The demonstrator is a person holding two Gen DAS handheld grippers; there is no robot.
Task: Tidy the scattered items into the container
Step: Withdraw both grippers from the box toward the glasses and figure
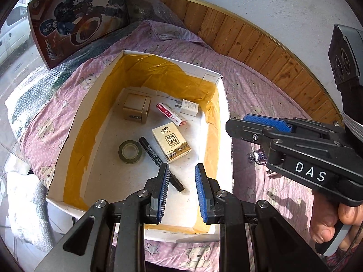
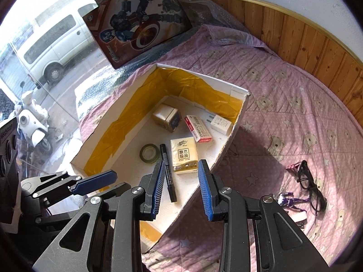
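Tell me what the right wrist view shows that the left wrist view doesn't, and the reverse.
Only the right wrist view shows the black glasses, a small red item beside them, and the van and scooter outside. Only the left wrist view shows the hand holding the right gripper. Both show the open box holding the tape roll, marker, tissue pack, staples box, charger and gold cube, plus the purple figure out on the bedspread.
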